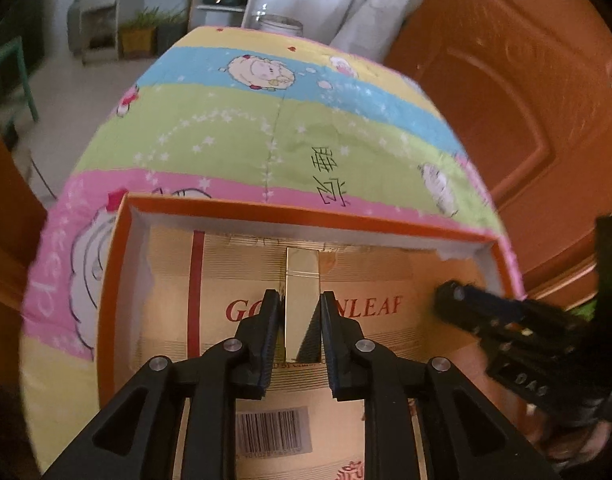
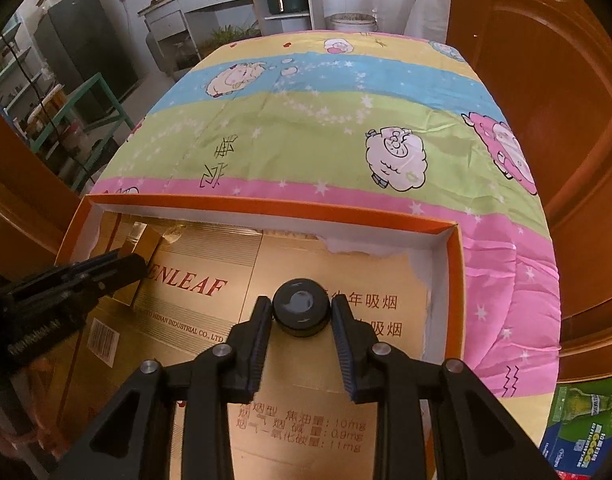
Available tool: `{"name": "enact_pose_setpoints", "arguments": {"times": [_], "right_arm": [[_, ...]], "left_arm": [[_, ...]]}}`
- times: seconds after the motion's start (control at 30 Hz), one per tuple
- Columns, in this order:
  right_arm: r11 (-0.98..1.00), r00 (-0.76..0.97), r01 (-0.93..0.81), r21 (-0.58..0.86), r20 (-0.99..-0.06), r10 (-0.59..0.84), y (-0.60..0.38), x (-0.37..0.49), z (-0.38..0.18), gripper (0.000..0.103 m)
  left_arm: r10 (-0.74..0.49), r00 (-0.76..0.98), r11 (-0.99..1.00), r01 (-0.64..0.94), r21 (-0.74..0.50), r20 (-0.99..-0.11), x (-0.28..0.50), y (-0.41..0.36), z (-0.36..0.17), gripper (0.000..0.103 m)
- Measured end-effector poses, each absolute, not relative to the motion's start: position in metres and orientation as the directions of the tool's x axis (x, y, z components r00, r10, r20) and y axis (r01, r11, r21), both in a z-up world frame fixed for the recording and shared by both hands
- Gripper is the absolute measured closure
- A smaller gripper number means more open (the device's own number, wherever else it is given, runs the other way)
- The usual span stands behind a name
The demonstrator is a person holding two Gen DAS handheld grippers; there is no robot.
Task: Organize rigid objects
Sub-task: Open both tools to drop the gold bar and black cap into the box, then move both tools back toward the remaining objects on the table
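At the lower middle of the left wrist view, the left tongs (image 1: 299, 316) stand nearly together, clamped on a slim golden rectangular box (image 1: 302, 280) that stands on end over the printed gold lining of an orange-rimmed tray (image 1: 306, 213). At the lower middle of the right wrist view, the right tongs (image 2: 301, 312) are set part-way apart about a small black round-capped bottle (image 2: 301, 307); the pads sit at either side of the cap, but whether they press on it I cannot tell. That bottle is low over the tray's floor, toward its right wall, while the golden box is toward the left half. The tray itself lies on a worktop covered by a striped cartoon-sheep cloth (image 2: 346, 128), which fills the upper middle of both views. As I judge it, both things are at the point of being set down in the tray, so the organizing is well along for these two, with the release and withdrawal left; nothing else shows on the cloth waiting to be sorted. Counted: two tongs, one golden box, one bottle, one tray, one cloth.
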State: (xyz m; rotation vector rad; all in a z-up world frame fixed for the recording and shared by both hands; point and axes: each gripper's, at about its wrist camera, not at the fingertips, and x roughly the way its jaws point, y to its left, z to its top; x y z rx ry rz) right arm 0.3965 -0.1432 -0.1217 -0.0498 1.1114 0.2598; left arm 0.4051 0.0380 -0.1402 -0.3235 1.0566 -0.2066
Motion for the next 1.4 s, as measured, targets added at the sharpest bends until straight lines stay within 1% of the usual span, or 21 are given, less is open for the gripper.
{"name": "enact_pose_setpoints", "arguments": {"times": [0.03, 0.1, 0.27, 0.33, 0.4, 0.47, 0.53, 0.57, 0.8, 0.97, 1.4], "right_arm": [[0.969, 0.42, -0.229, 0.087, -0.889, 0.179, -0.143, 0.396, -0.122, 0.072], [0.972, 0.428, -0.223, 0.079, -0.888, 0.17, -0.143, 0.396, -0.122, 0.072], [0.974, 0.439, -0.21, 0.089, -0.881, 0.175, -0.147, 0.393, -0.12, 0.071], [0.974, 0.447, -0.204, 0.095, -0.876, 0.179, -0.149, 0.39, -0.118, 0.064], [0.976, 0.46, -0.194, 0.099, -0.87, 0.18, -0.153, 0.386, -0.115, 0.062], [0.977, 0.468, -0.188, 0.1, -0.866, 0.179, -0.155, 0.384, -0.112, 0.062], [0.978, 0.472, -0.182, 0.102, -0.863, 0.177, -0.157, 0.381, -0.11, 0.062], [0.978, 0.475, -0.179, 0.106, -0.862, 0.18, -0.158, 0.379, -0.108, 0.062], [0.977, 0.506, -0.19, 0.095, -0.843, 0.18, -0.158, 0.356, -0.092, 0.062], [0.976, 0.54, -0.197, 0.092, -0.82, 0.187, -0.157, 0.332, -0.072, 0.062], [0.97, 0.607, -0.207, 0.127, -0.761, 0.229, -0.163, 0.262, -0.023, 0.062]], "left_arm": [[-0.325, 0.474, 0.932, 0.015, -0.361, -0.819, 0.405, 0.038, -0.14, 0.082], [-0.302, 0.466, 0.944, 0.025, -0.329, -0.831, 0.405, 0.035, -0.138, 0.082], [-0.194, 0.49, 0.978, 0.026, -0.208, -0.85, 0.404, 0.021, -0.135, 0.08], [-0.151, 0.509, 0.986, 0.017, -0.166, -0.847, 0.401, 0.019, -0.132, 0.08], [-0.129, 0.54, 0.989, 0.013, -0.145, -0.832, 0.398, 0.019, -0.127, 0.075], [-0.117, 0.56, 0.991, 0.007, -0.137, -0.82, 0.395, 0.021, -0.121, 0.058], [-0.114, 0.566, 0.991, 0.009, -0.132, -0.816, 0.393, 0.021, -0.117, 0.052], [-0.113, 0.569, 0.991, 0.01, -0.131, -0.814, 0.392, 0.02, -0.115, 0.051], [-0.094, 0.599, 0.994, 0.016, -0.106, -0.795, 0.376, 0.018, -0.099, 0.05], [-0.082, 0.643, 0.996, 0.022, -0.089, -0.762, 0.351, 0.017, -0.078, 0.05], [-0.121, 0.702, 0.991, 0.049, -0.122, -0.702, 0.278, 0.025, -0.03, 0.051]]}}
